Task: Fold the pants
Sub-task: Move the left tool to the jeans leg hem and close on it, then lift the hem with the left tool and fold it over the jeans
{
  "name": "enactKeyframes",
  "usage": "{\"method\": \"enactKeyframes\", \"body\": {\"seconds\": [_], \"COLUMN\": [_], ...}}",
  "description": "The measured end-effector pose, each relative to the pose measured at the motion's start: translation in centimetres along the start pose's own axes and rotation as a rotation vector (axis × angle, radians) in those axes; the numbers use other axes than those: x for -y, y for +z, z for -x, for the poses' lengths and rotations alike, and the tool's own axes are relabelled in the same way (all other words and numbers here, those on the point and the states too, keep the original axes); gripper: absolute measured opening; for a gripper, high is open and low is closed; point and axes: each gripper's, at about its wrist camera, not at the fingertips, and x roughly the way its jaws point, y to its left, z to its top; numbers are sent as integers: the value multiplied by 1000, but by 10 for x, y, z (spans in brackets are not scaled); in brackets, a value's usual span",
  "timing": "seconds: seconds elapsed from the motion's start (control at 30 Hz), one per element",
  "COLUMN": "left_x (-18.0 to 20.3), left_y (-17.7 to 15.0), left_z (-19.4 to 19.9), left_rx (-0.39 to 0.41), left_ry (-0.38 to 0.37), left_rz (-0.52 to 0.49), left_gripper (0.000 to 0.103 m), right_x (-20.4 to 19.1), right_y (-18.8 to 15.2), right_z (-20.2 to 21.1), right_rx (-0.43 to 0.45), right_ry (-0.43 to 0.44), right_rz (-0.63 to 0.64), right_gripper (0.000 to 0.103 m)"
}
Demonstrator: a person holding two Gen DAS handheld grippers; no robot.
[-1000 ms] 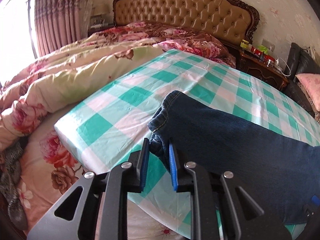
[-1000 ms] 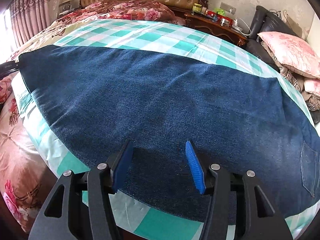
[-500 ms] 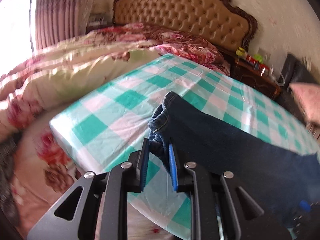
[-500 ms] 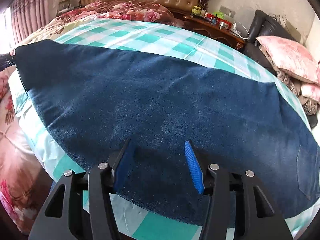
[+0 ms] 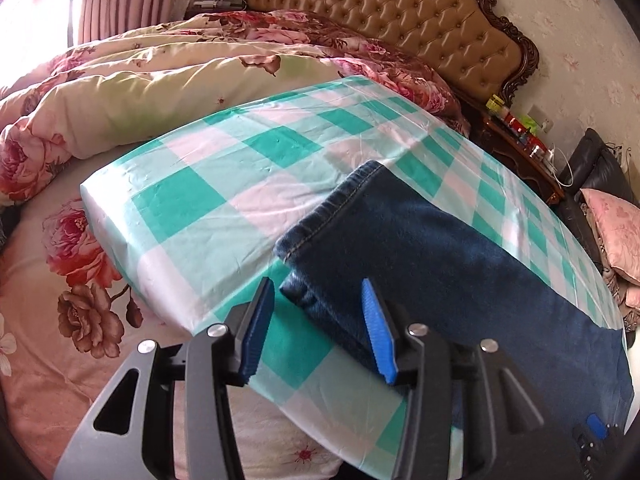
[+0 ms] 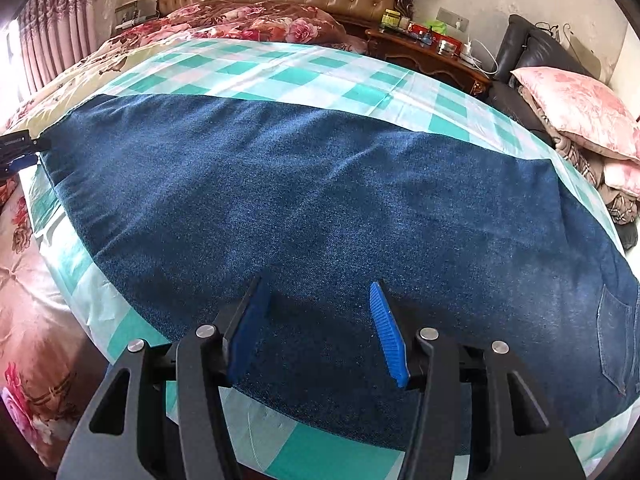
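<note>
Your left hand-held gripper [image 5: 316, 320] stands wide apart with nothing between its blue pads, hanging just above the hem corner of the dark blue jeans [image 5: 440, 264], whose cuff end lies near the close edge of the checked green-and-white tabletop [image 5: 192, 196]. The jeans lie flat and lengthwise across that tabletop, folded leg on leg, cuffs toward your left and the seat with its back pocket [image 6: 616, 344] toward your right. Your right hand-held gripper [image 6: 318, 324] is also spread wide and holds nothing; it hovers over the near long edge of the jeans about mid-length. Bare checked cloth lies open beyond the far long edge of the denim and to the left of the cuffs; along the near side only a thin strip of cloth shows before the tabletop drops away. A flowered quilt [image 5: 132, 80] bunches up close against the far left edge, and a pink pillow [image 6: 580, 112] sits off the right end. The waistband is cut off by the right wrist view's rim, and whether the right gripper's pads touch the denim is hard to make out. The lower layer of the hem is tucked under and mostly hidden.
</note>
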Motion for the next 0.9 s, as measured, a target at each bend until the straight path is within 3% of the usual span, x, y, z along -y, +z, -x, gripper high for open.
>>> {"method": "enactKeyframes", "body": {"seconds": [0.07,0.13,0.23,0.33,0.47,0.53,0.63,0.7,0.8,0.9], "left_x": [4,5,11,36,97,133,201,250,312,352], "left_y": [3,5,7,8,2,-9,-45,-87,-170,-260], "left_z": [-5,-6,6,32,71,86,109,122,132,119], "left_rx": [-16,-20,0,65,176,231,320,374,437,409], "left_ry": [38,30,18,55,154,195,222,205,147,70], "left_rz": [-18,-16,-26,-120,-331,-453,-664,-808,-1016,-1211], "left_gripper": [31,19,17,17,17,17,17,17,17,18], "right_x": [1,4,15,33,58,71,103,124,161,192], "right_y": [1,2,4,5,6,3,-5,-10,-22,-33], "right_z": [1,0,-1,4,13,19,28,30,35,37], "right_rx": [-2,-10,-41,-51,-66,-61,-60,-65,-65,-63], "right_ry": [1,13,76,109,61,45,55,64,74,60], "right_rz": [-4,-16,-70,-126,-178,-206,-299,-360,-462,-545], "right_gripper": [50,50,50,50,53,61,64,64,64,64]}}
